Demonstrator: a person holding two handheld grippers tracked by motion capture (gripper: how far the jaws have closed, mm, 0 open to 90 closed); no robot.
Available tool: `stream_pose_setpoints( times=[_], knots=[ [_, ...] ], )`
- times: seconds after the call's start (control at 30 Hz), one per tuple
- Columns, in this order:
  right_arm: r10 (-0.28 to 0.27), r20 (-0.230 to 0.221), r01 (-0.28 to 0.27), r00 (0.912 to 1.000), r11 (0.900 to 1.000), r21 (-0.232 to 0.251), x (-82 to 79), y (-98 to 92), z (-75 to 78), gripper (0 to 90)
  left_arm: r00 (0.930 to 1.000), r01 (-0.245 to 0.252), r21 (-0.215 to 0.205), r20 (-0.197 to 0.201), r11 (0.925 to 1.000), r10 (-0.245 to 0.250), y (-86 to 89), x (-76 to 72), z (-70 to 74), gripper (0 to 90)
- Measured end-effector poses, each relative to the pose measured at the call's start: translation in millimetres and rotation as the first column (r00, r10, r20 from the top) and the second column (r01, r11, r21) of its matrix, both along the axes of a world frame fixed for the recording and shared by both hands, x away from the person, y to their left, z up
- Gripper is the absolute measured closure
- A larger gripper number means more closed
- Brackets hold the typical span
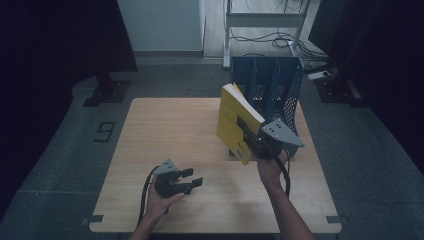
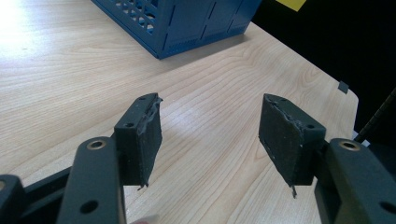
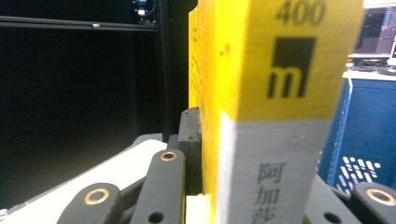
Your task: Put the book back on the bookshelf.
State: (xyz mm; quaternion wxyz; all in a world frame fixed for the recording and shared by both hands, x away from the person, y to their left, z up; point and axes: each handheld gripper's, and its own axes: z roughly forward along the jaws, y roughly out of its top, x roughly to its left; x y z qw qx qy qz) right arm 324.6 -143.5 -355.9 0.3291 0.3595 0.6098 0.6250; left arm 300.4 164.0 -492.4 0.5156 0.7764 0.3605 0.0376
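- While the right gripper [image 1: 253,141] hangs above the table [image 1: 175,130] at about 3 o'clock from its middle, its jaws are clamped on a yellow book [image 1: 236,122], one jaw on each cover near the lower spine end.
- From above, the book stands tilted, top leaning toward 11 o'clock, lifted clear of the table; its lower corner and part of the cover are hidden behind the gripper and its grey plate [image 1: 281,132].
- Behind the book at 1 o'clock stands a blue rack [image 1: 272,82]; the book covers the rack's front left corner, so I cannot tell whether they touch.
- Close up in the right gripper view, the book [image 3: 280,93] is cut off at the top edge; its spine reads "400" with a black square mark, and the grey band lower down carries blurred characters too soft to read fully.
- Only the left jaw's pad is plain there; the right one is behind the spine.
- A piece of the rack [image 3: 362,135] shows at 3 o'clock.
- Down at 7 o'clock of the table the left gripper [image 1: 193,178] rests low, held by the left hand [image 1: 161,202], jaws spread wide with nothing between them.
- Seen along those jaws, bare wood lies between the pads [image 2: 144,135], the left gripper [image 2: 210,140] pointing toward the rack [image 2: 187,23], which is cut off at the top.
- A yellow scrap of the book [image 2: 292,3] peeks in at 1 o'clock.
- The room beyond is dark and hard to read.
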Motion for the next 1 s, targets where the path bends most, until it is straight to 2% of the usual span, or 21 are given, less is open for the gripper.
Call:
stream_pose_setpoints(
  times=[0.27, 0.43, 0.53, 0.8, 1.0],
  knots=[
    [-0.043, -0.011, 0.043, 0.9990, 0.999, 0.024, 10.2, -4.4, 0.2, 74.9, 1.0000, -0.005, -0.008, 0.002, 1.0000, 0.005, 1.9, 0.3, 1.3, 39.0],
    [-0.066, -0.013, 0.066, 0.9977, 0.998, 0.020, 14.0, -7.7, -0.1, 74.9, 0.9999, -0.010, -0.014, 0.013, 0.9998, 0.010, 3.1, -0.3, 2.3, 39.7],
    [-0.096, -0.017, 0.096, 0.9953, 0.995, 0.034, 18.9, -12.2, -1.4, 74.9, 0.9998, -0.010, -0.016, 0.016, 0.9998, 0.010, 4.1, -0.4, 3.1, 39.6],
    [-0.150, -0.017, 0.151, 0.9885, 0.988, 0.018, 28.9, -16.3, -4.2, 74.9, 0.9999, -0.006, -0.008, 0.011, 1.0000, 0.006, 3.5, 0.4, 1.5, 39.5],
    [-0.173, -0.031, 0.173, 0.9845, 0.984, 0.026, 33.7, -18.6, -7.0, 74.9, 0.9999, -0.004, -0.008, 0.010, 1.0000, 0.004, 3.3, 0.5, 1.2, 39.5]
  ],
)
